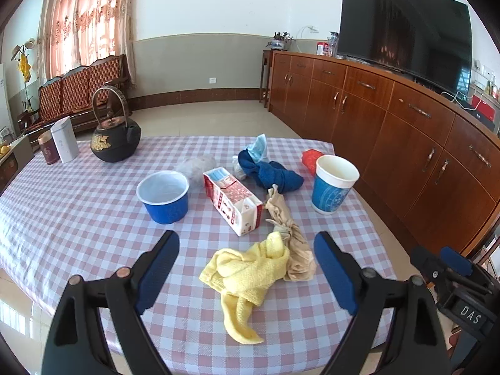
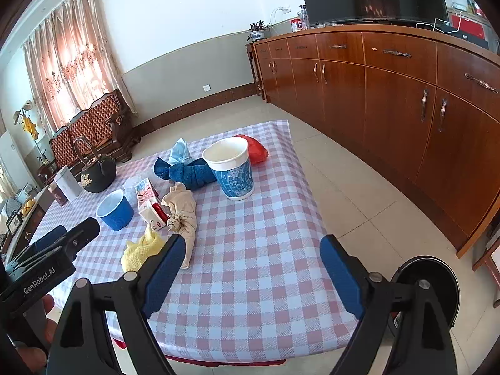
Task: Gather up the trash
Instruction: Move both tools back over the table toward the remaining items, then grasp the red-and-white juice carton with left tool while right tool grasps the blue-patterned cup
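On the checked tablecloth (image 1: 78, 212) lie a red-and-white milk carton (image 1: 232, 201), a short blue cup (image 1: 164, 196), a tall blue-patterned paper cup (image 1: 334, 184), a yellow cloth (image 1: 247, 276), a beige knotted cloth (image 1: 289, 237), a blue knotted towel (image 1: 270, 172) with a light-blue face mask (image 1: 259, 147), a crumpled plastic bag (image 1: 197, 165) and a red wrapper (image 1: 311, 159). My left gripper (image 1: 247, 250) is open above the yellow cloth, holding nothing. My right gripper (image 2: 250, 251) is open over bare tablecloth (image 2: 250, 265); the tall cup (image 2: 232, 170) stands beyond it.
A black iron kettle (image 1: 115, 137), a white box (image 1: 65, 139) and a brown tin (image 1: 48, 150) stand at the table's far left. A long wooden cabinet (image 1: 390, 125) with a television runs along the right. A dark round bin (image 2: 428, 290) sits on the floor by the table's near right corner.
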A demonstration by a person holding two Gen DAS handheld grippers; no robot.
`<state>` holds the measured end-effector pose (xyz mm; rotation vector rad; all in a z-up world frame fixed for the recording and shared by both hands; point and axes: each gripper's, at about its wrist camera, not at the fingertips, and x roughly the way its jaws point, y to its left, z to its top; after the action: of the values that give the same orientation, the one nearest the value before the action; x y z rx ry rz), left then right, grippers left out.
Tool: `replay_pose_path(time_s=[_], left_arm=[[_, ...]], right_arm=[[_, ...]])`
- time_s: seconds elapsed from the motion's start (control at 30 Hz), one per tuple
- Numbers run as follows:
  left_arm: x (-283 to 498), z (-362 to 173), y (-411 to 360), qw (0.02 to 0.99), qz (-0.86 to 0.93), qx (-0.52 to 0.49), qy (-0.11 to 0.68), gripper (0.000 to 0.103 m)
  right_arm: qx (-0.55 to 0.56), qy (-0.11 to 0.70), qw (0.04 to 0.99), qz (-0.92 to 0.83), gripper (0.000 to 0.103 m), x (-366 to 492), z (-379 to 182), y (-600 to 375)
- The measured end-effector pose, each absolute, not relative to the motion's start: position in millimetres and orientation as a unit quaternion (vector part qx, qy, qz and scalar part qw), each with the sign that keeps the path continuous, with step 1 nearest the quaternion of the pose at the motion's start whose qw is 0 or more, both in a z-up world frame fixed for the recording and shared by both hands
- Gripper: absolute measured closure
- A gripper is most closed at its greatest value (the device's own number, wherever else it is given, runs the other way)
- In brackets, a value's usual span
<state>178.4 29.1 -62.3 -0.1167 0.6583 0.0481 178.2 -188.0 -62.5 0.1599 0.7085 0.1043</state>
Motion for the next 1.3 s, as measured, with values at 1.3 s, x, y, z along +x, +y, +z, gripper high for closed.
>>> replay_pose_path(time_s=[1.3], left_arm=[[270.9,-104.9,60.7,0.928,0.041,-0.082,0.361,0.014]], right_arm=[[0.046,0.389,0.918,0.060,0.012,322.6,-123.2,-141.4]])
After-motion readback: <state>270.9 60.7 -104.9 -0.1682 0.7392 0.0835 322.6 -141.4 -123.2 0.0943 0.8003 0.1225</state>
